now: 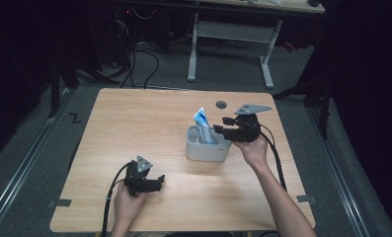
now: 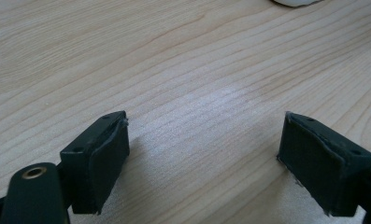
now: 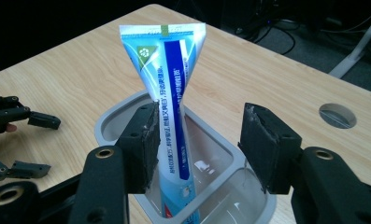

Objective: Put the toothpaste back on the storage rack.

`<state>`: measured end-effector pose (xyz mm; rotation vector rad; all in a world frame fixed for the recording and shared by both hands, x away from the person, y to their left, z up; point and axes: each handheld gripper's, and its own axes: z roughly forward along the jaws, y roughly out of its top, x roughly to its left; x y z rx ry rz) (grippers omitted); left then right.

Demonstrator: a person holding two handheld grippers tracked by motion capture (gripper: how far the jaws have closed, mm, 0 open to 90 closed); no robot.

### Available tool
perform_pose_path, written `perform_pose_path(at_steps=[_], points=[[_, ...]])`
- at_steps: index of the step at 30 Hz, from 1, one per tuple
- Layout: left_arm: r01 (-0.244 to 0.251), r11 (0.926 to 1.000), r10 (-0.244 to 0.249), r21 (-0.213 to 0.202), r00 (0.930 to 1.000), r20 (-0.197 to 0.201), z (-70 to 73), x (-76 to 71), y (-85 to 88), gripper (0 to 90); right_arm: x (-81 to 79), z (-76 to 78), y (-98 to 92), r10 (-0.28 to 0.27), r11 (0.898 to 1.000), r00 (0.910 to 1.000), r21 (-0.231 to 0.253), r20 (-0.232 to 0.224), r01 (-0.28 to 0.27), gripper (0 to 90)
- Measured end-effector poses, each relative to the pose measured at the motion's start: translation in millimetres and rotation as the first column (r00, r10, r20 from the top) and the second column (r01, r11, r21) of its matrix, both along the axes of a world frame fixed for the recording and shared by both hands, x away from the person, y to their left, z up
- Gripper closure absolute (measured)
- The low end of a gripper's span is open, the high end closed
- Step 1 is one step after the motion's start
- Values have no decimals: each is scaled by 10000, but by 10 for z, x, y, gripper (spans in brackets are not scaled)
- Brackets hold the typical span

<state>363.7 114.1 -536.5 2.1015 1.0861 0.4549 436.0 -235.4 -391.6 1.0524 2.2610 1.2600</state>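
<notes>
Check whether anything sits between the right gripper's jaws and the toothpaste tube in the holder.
Nothing visible does. The right gripper is open over the grey holder, and the toothpaste tube stands in it beside the left-hand pad, with no other object between.

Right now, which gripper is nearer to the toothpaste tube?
Right. The right gripper is at the grey holder, open, its jaws on either side of the toothpaste tube. The left gripper sits far off on the table, toward the near edge.
</notes>
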Motion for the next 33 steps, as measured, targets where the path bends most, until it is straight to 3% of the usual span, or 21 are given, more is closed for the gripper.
perform_pose_path(at_steps=[33], points=[[-57,10000,57,-8,10000,-6,0,6,-1,166,-230,242,-472,-706,9974,9960,150,552,699,489]])
